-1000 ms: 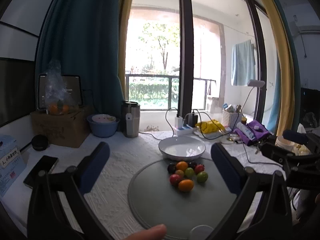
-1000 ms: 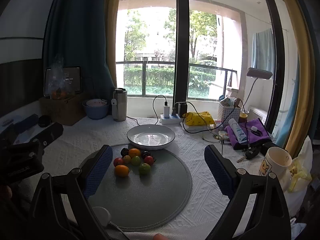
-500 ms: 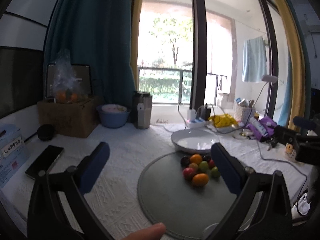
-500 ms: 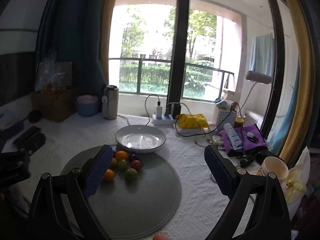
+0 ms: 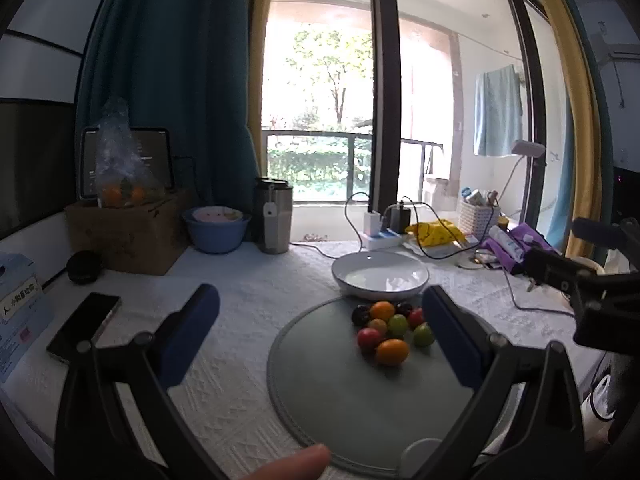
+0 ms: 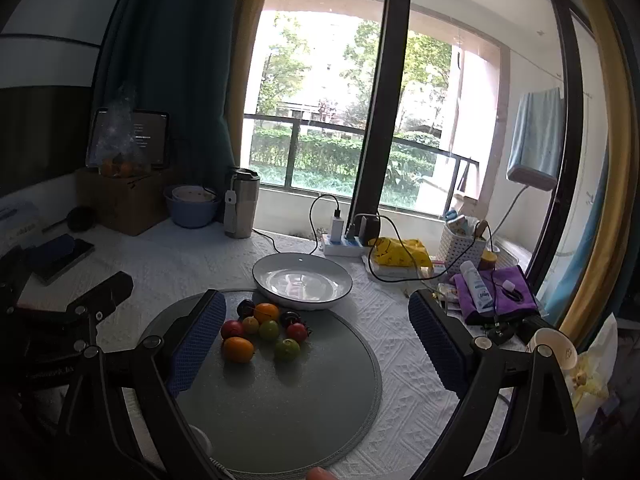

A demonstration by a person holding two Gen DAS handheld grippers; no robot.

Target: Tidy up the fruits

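Several small fruits [image 5: 390,330] [image 6: 264,330], orange, red, green and dark, lie in a cluster on a round grey mat [image 5: 340,392] [image 6: 280,400]. Just behind them stands an empty white bowl [image 5: 380,274] [image 6: 302,280]. My left gripper [image 5: 320,332] is open above the mat's left part, with the fruits just inside its right finger. My right gripper [image 6: 316,340] is open too, and the fruits sit near its left finger. Neither holds anything. The right gripper's body [image 5: 592,292] shows at the right edge of the left wrist view.
A phone [image 5: 84,326] lies at the left on the white tablecloth. At the back stand a cardboard box [image 5: 124,232], a blue bowl [image 5: 216,228], a steel tumbler [image 5: 274,216] and a power strip with cables [image 6: 342,246]. A purple cloth with clutter [image 6: 492,292] and a mug [image 6: 552,346] sit on the right.
Both views have shifted: the fruits and bowl now sit closer and further right in the left view, and nearer the left finger in the right view. Both grippers stayed open.
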